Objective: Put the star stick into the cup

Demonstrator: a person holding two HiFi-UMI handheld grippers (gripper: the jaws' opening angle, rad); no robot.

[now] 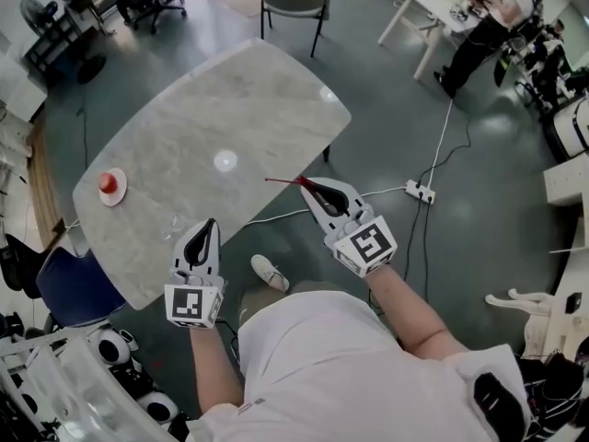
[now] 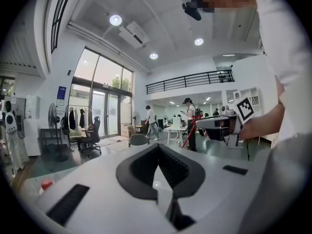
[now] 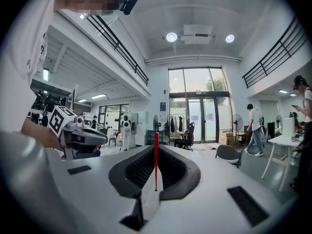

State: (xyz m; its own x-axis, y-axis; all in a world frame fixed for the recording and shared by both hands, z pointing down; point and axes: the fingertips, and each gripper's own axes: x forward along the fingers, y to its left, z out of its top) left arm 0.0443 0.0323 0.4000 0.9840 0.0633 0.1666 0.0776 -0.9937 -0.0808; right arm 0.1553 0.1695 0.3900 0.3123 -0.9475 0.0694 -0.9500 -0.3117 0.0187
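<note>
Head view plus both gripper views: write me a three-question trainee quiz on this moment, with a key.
1. Multiple choice: what is clamped between the jaws of the right hand-held gripper?
A) a red stick
B) a spoon
C) nothing

2. True or false: the left hand-held gripper is holding a cup.

3. Fill in: in the head view, the red thing on the white plate sits near the ____ end of the table.

Key
1. A
2. False. Its jaws are together with nothing between them.
3. left
</note>
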